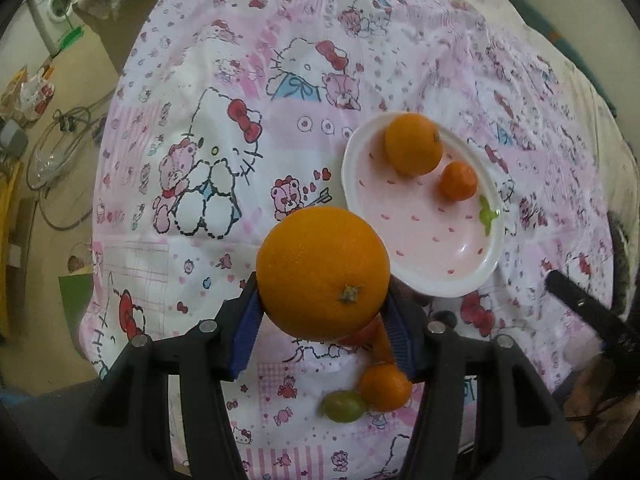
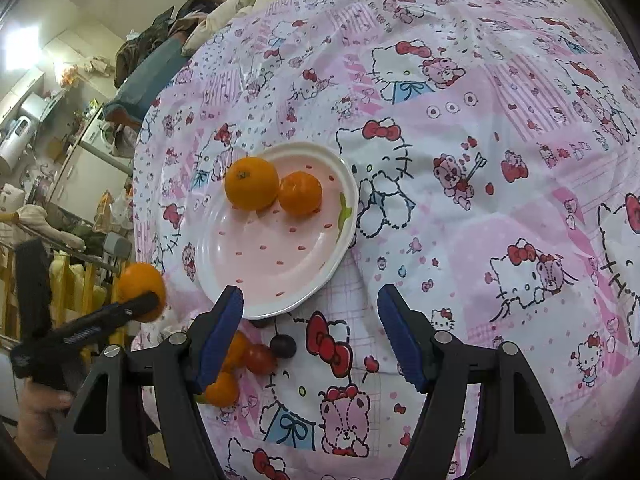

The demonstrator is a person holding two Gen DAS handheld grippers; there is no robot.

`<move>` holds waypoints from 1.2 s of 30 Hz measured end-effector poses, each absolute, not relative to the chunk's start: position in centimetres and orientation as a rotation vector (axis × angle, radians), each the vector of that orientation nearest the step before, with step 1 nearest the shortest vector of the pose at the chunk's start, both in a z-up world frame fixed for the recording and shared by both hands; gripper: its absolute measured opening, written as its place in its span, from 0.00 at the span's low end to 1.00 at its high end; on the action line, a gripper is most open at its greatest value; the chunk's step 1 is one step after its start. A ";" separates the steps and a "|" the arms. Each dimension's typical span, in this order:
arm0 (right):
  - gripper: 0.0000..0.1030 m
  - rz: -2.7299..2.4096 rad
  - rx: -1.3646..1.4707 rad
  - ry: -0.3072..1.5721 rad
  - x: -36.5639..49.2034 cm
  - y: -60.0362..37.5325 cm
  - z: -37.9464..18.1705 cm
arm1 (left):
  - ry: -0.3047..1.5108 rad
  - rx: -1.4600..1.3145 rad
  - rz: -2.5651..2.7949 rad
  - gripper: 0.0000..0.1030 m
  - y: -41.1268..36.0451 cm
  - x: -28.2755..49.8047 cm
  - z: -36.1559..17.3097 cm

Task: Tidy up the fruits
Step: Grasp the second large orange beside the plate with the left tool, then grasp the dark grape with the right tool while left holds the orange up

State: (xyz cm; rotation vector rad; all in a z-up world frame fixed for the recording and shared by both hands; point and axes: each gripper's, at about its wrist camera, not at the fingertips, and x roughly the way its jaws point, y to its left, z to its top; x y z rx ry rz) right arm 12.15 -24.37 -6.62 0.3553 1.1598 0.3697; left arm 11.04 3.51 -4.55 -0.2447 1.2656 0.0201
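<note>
Plate (image 1: 460,276) holds two oranges (image 1: 414,145), possibly touching.

Soft even indoor light; strong fisheye bending, dark vignette corners; bright window (image 2: 22,50) glare; edges blurred.

2 close fisheye wrist views down along the fingers, from opposite sides, sharing the plate (image 1: 424,276) (image 2: 224,280).

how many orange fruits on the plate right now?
2. On the plate, a larger orange and a smaller one sit touching at its far side. A third orange is in the left hand-held gripper, off the plate.
</note>
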 end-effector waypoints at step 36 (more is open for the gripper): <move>0.23 0.418 0.381 1.454 12.2 -19.2 -14.9 | 1.254 -0.341 -0.012 0.51 3.0 11.1 -3.7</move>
